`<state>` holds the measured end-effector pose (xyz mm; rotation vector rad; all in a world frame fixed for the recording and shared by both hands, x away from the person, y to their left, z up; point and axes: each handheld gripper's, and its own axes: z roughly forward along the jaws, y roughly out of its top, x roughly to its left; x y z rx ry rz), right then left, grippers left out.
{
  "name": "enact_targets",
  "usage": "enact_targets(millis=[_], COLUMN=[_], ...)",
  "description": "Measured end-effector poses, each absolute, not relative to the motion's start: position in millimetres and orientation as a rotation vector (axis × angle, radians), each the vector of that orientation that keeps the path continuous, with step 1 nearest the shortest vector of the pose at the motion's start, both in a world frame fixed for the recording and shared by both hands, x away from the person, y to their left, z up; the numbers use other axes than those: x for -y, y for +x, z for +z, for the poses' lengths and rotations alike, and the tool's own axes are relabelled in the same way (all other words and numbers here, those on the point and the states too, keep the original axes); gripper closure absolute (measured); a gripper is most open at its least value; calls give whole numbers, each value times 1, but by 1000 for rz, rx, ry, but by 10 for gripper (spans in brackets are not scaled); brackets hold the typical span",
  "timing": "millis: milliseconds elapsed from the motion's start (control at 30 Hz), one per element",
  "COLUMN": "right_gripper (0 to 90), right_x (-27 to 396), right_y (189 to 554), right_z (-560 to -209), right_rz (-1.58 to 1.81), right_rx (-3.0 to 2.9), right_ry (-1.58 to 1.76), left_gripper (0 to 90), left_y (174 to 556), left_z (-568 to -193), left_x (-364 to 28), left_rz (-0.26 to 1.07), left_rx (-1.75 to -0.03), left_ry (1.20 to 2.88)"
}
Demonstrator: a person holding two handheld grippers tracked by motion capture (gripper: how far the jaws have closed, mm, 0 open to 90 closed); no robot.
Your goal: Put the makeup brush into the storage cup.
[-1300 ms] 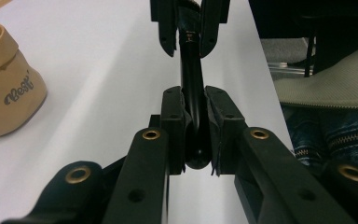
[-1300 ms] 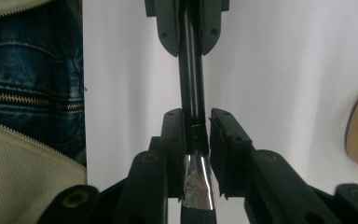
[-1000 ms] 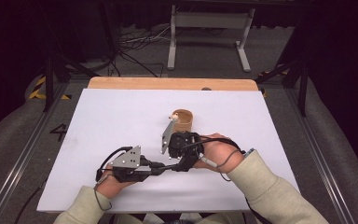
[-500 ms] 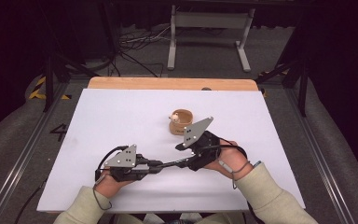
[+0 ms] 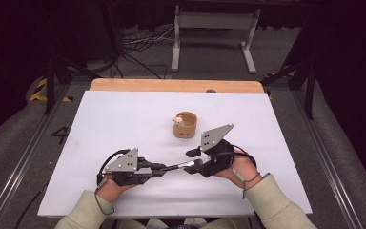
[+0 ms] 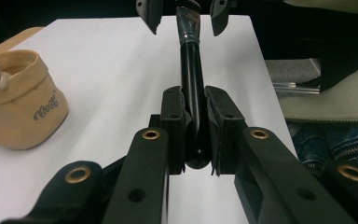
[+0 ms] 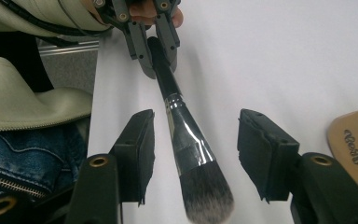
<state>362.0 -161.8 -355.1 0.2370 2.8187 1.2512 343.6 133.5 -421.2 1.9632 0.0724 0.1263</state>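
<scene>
Pouch [image 5: 185, 126] stands mid-table [image 5: 124, 114]; makeup brush [image 5: 174, 167] lies nearer the front edge, between left gripper [image 5: 159, 168] and right gripper [image 5: 193, 160]

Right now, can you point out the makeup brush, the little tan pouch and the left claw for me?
makeup brush [image 7: 186, 135], right gripper view, on its silver ferrule.
tan pouch [image 5: 185, 127], high view, on its side wall.
left claw [image 6: 196, 135], left gripper view, midway between its tips, shut on the brush handle.

Black claws [image 5: 167, 168], brass screws, cream sleeves [image 5: 271, 202]
</scene>
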Motion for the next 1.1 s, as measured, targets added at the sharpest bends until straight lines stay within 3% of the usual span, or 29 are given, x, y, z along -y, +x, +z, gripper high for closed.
enact_targets(millis=[1100], right_gripper=[713], right_x=[165], right_y=[355], right_z=[-368], right_rz=[1338], right_rx=[-2827], right_ry=[141], left_gripper=[787], left_y=[343], left_z=[-422], left_x=[-131], left_rz=[80], left_rx=[-30], left_ry=[1963])
